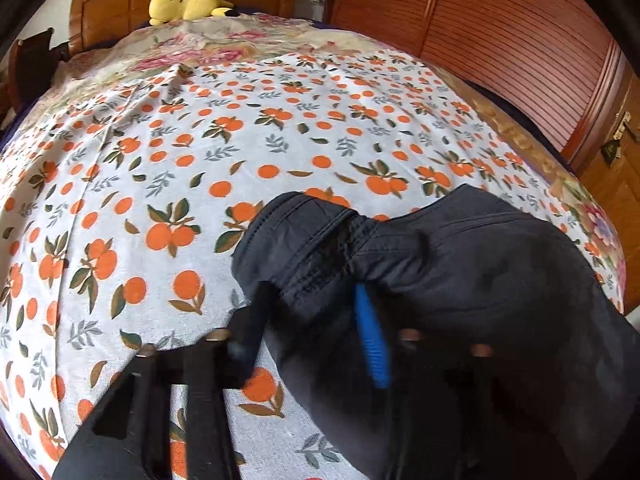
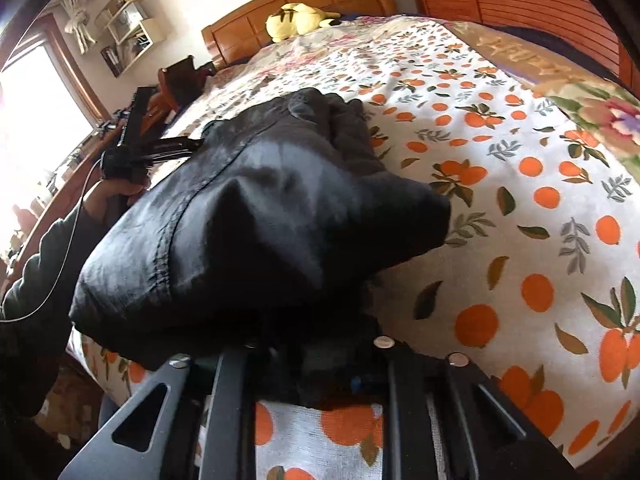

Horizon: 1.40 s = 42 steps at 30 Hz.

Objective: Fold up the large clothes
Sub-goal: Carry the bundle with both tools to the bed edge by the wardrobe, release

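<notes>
A dark garment (image 1: 460,272) lies bunched at the near edge of the bed, its stitched waistband (image 1: 320,232) turned up in the left wrist view. My left gripper (image 1: 316,320) is shut on a fold of it, black finger (image 1: 256,316) on one side and blue pad (image 1: 372,336) on the other. In the right wrist view the garment (image 2: 260,220) heaps up over my right gripper (image 2: 316,364), which is shut on its near edge; the fingertips are buried in cloth. A hand holds the left gripper (image 2: 132,160) at the garment's far left end.
The bed sheet (image 1: 200,160) is white with an orange-fruit print, and a floral blanket (image 1: 208,48) lies beyond it. A yellow plush toy (image 1: 188,0) rests by the wooden headboard (image 1: 120,4). Louvred wardrobe doors (image 1: 500,40) stand on the right. A wall shelf (image 2: 128,28) and a window (image 2: 36,92) are on the left.
</notes>
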Available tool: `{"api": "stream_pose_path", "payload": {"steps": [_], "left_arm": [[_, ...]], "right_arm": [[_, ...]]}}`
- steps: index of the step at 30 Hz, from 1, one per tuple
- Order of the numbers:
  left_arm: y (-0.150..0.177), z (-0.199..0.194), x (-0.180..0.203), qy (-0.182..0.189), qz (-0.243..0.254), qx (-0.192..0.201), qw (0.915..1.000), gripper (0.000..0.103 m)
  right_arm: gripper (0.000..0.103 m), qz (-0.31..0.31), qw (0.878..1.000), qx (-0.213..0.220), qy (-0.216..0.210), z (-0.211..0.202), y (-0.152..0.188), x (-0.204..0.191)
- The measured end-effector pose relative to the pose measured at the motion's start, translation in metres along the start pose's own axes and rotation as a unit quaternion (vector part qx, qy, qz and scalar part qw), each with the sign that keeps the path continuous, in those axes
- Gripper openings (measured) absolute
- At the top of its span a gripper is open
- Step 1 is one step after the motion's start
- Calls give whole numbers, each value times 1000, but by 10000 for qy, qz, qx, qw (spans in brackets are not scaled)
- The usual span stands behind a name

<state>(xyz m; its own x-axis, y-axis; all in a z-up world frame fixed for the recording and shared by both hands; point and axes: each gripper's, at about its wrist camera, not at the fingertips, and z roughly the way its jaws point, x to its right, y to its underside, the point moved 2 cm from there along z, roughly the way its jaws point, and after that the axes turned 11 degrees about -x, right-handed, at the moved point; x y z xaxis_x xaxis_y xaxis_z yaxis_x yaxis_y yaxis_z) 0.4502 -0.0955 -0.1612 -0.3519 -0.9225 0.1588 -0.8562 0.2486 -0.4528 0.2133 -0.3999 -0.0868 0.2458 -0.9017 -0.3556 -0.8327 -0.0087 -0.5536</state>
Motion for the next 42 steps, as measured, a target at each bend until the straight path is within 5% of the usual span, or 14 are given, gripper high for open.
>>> {"api": "stream_pose_path", "payload": {"steps": [9, 20, 29, 35, 42], "left_arm": [[-2, -44, 23, -654, 167, 419, 9968, 15], [-22, -105, 112, -534, 856, 900, 9908, 13], [-85, -102, 249, -4, 1584, 1190, 9802, 13], [-122, -85, 362, 563, 2095, 1292, 9676, 13], [-140, -43, 442, 718, 2548, 1100, 9580, 13]], "right_arm": [[10, -31, 9974, 645, -310, -21, -3, 7], [8, -305, 9909, 1312, -36, -67, -22, 48], [8, -186, 9751, 1792, 1293, -157, -34, 130], [8, 529, 9534, 1952, 2238, -222, -33, 209], [8, 1192, 9381, 1684, 2783, -237, -8, 268]]}}
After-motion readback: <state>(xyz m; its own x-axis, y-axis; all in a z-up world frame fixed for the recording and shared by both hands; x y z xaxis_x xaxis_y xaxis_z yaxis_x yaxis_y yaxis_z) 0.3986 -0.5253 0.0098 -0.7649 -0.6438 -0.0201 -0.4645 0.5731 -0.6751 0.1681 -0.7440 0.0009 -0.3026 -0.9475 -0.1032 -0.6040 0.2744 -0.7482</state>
